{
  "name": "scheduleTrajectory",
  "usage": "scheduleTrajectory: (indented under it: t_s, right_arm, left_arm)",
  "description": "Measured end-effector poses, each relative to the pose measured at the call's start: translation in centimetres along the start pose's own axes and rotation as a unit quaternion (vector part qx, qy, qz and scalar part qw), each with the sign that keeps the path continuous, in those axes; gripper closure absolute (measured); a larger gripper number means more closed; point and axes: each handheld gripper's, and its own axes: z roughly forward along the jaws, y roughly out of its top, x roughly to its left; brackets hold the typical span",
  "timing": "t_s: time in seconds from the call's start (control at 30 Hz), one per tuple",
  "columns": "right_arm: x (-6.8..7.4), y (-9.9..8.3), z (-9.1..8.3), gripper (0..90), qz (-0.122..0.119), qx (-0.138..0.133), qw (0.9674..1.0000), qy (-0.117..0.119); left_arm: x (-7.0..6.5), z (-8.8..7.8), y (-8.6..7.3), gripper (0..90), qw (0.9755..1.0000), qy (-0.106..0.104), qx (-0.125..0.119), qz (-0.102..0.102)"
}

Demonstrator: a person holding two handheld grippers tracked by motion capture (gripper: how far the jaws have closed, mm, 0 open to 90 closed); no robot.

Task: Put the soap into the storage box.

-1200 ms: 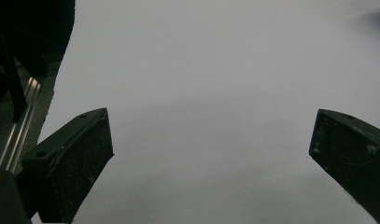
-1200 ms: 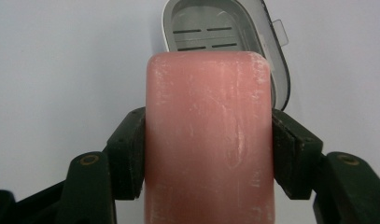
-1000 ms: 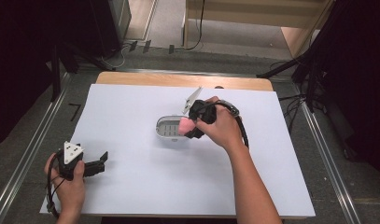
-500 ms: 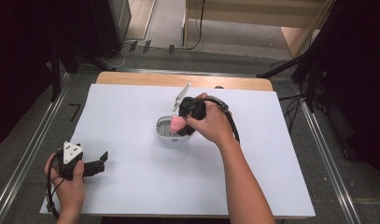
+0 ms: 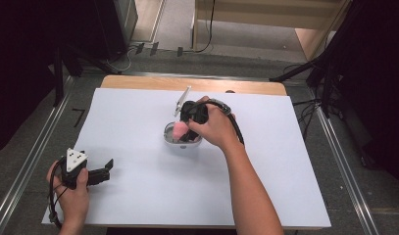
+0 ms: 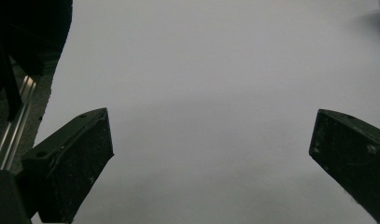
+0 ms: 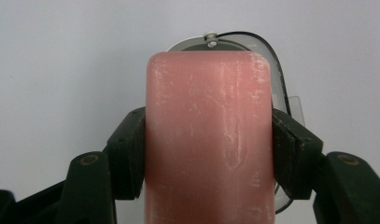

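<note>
A pink bar of soap (image 7: 208, 135) is clamped between the two black jaws of my right gripper (image 7: 208, 154), which is shut on it. In the high view the pink soap (image 5: 179, 130) hangs just over a small oval clear soap dish (image 5: 170, 139) in the middle of the white table, with the right gripper (image 5: 185, 128) above it. The dish's rim (image 7: 260, 44) peeks out behind the soap in the right gripper view. My left gripper (image 5: 107, 169) rests near the table's front left corner, jaws wide apart with nothing between them, as the left gripper view (image 6: 211, 144) confirms.
White paper (image 5: 138, 107) covers the table, with a wooden strip (image 5: 138, 82) along the far edge. A grey plate (image 5: 182, 100) sticks up from the right gripper. Metal rails (image 5: 35, 161) run along both sides of the table.
My right hand has carried the pink soap leftward and slightly down, from beside the dish to right over it. The left hand has stayed where it was.
</note>
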Motion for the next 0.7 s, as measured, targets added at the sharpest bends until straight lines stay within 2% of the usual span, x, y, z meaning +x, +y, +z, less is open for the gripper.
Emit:
scheduleTrajectory:
  t_s: [0.13,0.43,0.7]
  right_arm:
    - [-0.3,0.1,0.3,39.0,0.009,0.002,1.0000,0.003]
    - [-1.2,0.1,1.6,38.9,0.001,0.004,0.9999,0.011]
    - [-1.5,0.2,2.1,38.9,-0.003,0.005,1.0000,0.004]
  left_arm:
    - [0.0,0.0,0.0,0.1,1.0000,0.000,0.000,0.000]
    - [0.1,0.0,0.0,0.1,1.0000,-0.001,0.001,-0.003]
    - [0.1,0.1,0.0,0.1,1.0000,-0.005,0.001,-0.004]
